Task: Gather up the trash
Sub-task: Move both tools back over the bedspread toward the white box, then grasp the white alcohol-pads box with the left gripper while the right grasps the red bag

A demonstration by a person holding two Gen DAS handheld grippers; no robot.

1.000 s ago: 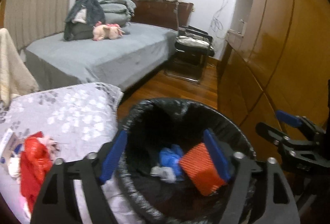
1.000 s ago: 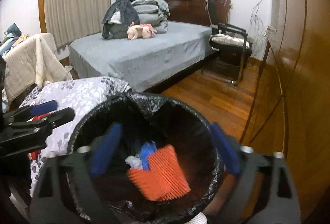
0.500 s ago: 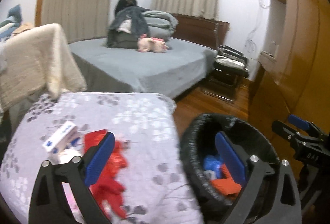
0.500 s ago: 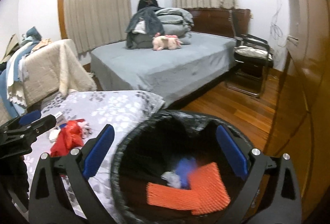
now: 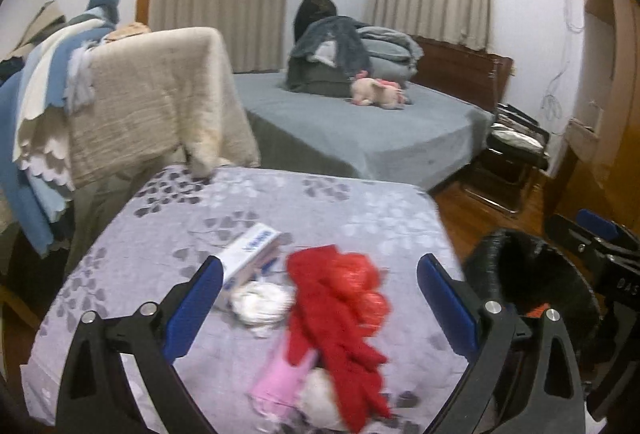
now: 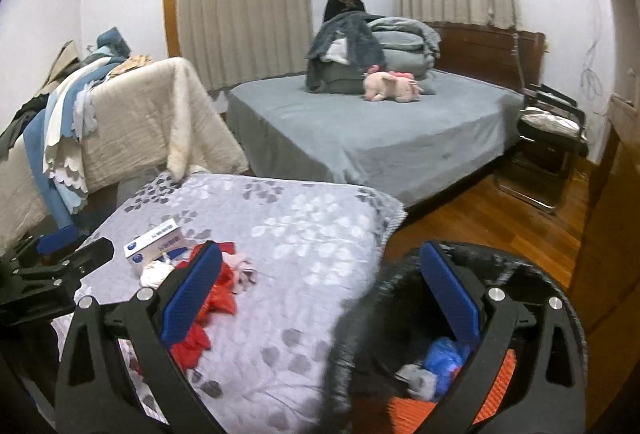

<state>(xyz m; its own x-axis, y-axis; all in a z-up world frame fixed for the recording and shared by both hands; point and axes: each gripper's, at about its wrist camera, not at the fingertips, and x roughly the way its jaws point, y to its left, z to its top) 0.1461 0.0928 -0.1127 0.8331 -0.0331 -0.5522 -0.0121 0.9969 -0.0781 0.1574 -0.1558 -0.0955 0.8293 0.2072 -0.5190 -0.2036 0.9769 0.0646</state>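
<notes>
A heap of trash lies on the grey flowered table (image 5: 168, 230): a red plastic bag (image 5: 340, 298), a white and blue box (image 5: 252, 250), white crumpled paper (image 5: 260, 300) and a pink piece (image 5: 284, 374). My left gripper (image 5: 320, 298) is open and empty, above the heap. The black-lined trash bin (image 6: 400, 298) stands right of the table and holds an orange piece (image 6: 416, 410) and blue trash (image 6: 440, 358). My right gripper (image 6: 320, 298) is open and empty, over the table edge and bin rim. The heap also shows in the right wrist view (image 6: 224, 282).
A chair draped with beige and blue cloths (image 5: 132, 106) stands behind the table. A grey bed (image 5: 360, 138) with folded bedding and a pink plush toy (image 5: 376, 94) is farther back. A black chair (image 5: 516, 154) and wooden wardrobe (image 6: 608, 234) are on the right.
Both grippers have swung left from over the bin toward the table. The left one now faces the trash heap. The bin has slid to the right in both views.
</notes>
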